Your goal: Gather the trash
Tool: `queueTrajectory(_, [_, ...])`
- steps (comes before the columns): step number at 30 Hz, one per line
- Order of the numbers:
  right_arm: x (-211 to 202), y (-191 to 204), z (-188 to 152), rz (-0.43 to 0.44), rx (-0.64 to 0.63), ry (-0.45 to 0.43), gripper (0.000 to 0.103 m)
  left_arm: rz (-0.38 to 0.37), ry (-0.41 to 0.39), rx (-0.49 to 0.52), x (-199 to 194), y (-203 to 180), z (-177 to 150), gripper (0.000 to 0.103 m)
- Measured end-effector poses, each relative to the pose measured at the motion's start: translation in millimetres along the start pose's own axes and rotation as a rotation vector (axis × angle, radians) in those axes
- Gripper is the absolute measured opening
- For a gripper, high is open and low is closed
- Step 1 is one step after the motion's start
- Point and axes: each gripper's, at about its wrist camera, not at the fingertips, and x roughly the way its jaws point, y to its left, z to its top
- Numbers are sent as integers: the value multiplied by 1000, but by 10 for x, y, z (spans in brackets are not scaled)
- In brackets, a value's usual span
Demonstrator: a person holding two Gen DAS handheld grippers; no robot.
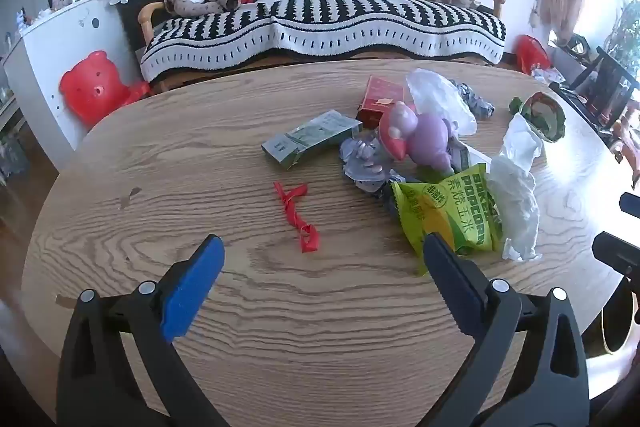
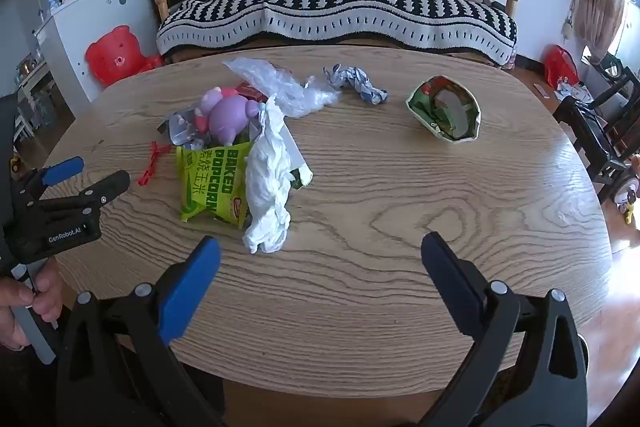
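Trash lies on an oval wooden table: a green popcorn bag, a crumpled white tissue, a red ribbon, a grey-green carton, a red box, clear plastic, a twisted blue-white wrapper and a green paper bowl. A purple toy sits among them. My left gripper hangs open just short of the ribbon. My right gripper is open over bare wood, the tissue just beyond its left finger.
A sofa with a black-and-white striped cover stands behind the table. A red bear-shaped stool sits at the left by a white cabinet. Dark chairs stand at the right. A hand holds the left gripper's handle.
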Motion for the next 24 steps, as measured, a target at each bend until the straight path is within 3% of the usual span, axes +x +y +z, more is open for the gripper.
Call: queueTrajectory(24, [-11,-12,3,1,-1,-9,97,0,0,2,10,-10,-13,97])
